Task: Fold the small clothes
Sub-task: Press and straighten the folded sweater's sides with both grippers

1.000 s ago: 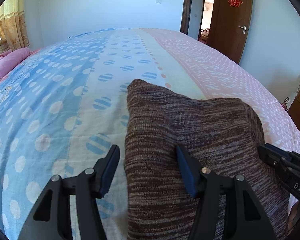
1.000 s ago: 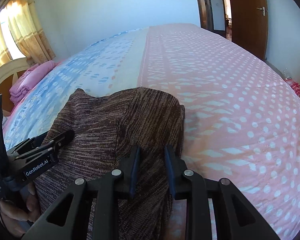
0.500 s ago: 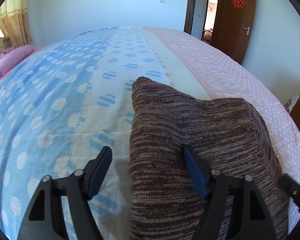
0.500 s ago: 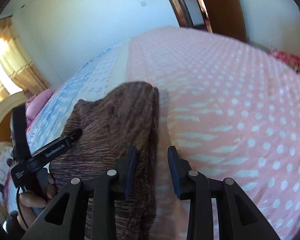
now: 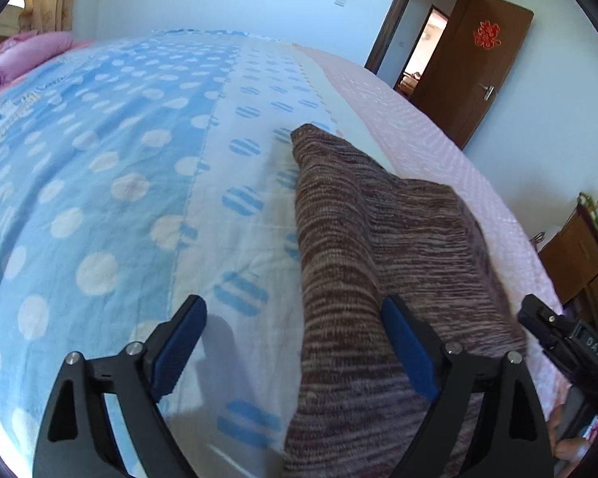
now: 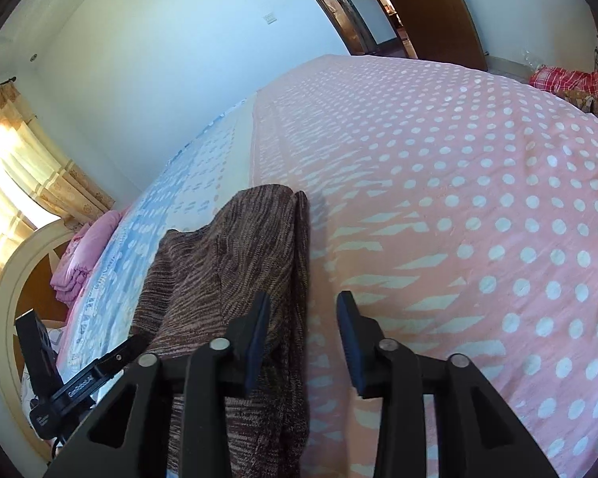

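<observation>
Brown knit garment (image 5: pixel 378 271) lies folded on the bed (image 5: pixel 99 183), lower centre of frame; left tool (image 5: pixel 295 342) and right tool (image 6: pixel 303 334) both gape, empty, so regrasping an edge likely follows.

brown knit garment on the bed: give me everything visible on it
The brown knit garment is a marled brown-and-cream ribbed knit, folded into a thick, roughly rectangular stack with a doubled layer along its right edge. It lies on the bedsheet, across the seam between the blue and pink halves. Both grippers are open: the left gripper straddles its left edge, the right gripper its right edge.
</observation>
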Demonstrator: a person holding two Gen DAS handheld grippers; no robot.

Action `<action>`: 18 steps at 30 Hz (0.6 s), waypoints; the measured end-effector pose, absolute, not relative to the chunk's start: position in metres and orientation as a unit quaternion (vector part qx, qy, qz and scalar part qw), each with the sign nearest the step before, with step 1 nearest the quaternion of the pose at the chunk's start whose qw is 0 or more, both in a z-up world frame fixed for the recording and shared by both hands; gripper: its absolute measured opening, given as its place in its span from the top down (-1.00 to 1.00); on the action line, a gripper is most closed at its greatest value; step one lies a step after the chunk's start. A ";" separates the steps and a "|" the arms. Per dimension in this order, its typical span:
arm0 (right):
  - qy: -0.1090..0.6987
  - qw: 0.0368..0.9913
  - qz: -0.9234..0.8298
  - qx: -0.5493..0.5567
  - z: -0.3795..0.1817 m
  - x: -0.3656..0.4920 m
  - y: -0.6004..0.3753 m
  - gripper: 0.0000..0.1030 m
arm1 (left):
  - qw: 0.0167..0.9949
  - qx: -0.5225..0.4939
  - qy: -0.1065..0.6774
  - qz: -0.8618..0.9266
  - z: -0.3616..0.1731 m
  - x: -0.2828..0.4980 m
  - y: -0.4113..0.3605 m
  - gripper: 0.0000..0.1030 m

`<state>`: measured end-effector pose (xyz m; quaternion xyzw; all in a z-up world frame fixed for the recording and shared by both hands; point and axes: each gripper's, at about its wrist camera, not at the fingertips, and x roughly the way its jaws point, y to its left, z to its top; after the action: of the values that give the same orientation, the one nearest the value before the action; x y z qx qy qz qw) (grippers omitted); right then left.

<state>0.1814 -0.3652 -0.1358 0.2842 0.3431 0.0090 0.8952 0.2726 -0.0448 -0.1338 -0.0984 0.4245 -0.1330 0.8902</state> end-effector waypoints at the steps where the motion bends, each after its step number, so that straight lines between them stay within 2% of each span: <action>1: 0.341 0.896 0.012 0.286 -0.134 0.180 -0.366 -0.01 | 0.891 -0.095 0.422 -0.138 -0.131 0.272 -0.047 -0.79; 8: 0.336 0.910 -0.008 0.245 -0.127 0.183 -0.357 -0.01 | 0.907 -0.033 0.382 -0.174 -0.115 0.284 -0.091 -0.78; 13: 0.329 0.915 -0.025 0.233 -0.125 0.184 -0.360 -0.01 | 0.888 -0.023 0.436 -0.146 -0.150 0.306 -0.102 -0.80; 18: 0.339 0.915 -0.016 0.219 -0.127 0.192 -0.356 -0.01 | 0.891 -0.027 0.428 -0.145 -0.149 0.308 -0.099 -0.81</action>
<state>0.1920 -0.3563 -0.1269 0.2187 0.3393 -0.0158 0.9148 0.3076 -0.0989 -0.1494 -0.0271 0.4284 -0.1454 0.8914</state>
